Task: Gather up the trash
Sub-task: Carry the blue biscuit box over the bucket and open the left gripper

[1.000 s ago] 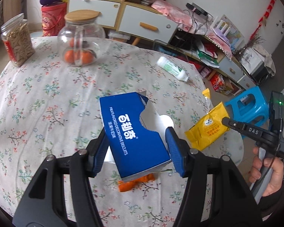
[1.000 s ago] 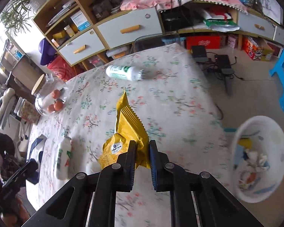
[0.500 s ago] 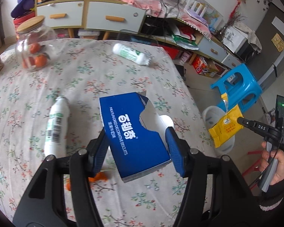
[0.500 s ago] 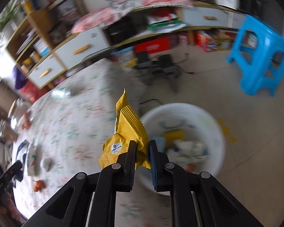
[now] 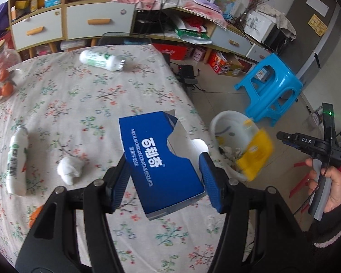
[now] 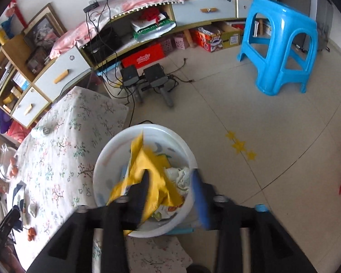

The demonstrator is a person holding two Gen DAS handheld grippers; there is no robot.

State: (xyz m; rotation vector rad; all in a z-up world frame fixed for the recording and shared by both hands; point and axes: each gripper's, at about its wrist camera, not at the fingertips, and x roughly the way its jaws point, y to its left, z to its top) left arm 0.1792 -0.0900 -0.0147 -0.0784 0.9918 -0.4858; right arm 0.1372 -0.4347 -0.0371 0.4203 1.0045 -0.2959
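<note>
- Release is the step in hand: the right tongs [image 6: 172,195] are held above the round white plastic trash bin [image 6: 106,159] on the floor, and their jaws have just been opening, so the crumpled yellow foil snack wrapper [image 6: 147,161] is no longer pinched, though it is seen between them and against the left finger.
- Wrapper position is judged good: it is seen over the bin's mouth, above the paper scraps already inside, blurred as if dropping.
- Jaws are best kept wide and steady over the bin until the foil is clear of the finger; a light shake may be needed if it clings.
- Left tongs [image 5: 164,179] are clamped on the torn blue cardboard biscuit box [image 5: 156,159], which is carried above the floral-clothed surface [image 5: 84,104], near the edge beside the bin.
- Box delivery is judged next: it should be brought squarely over the rim before the grip is eased, as the box is wide against the bin's mouth.
- Collision with the right tongs should be avoided by clearing them from the bin first.
- Two white plastic bottles [image 5: 17,159] and a crumpled white tissue [image 5: 69,169] are left on the surface for later collection.
</note>
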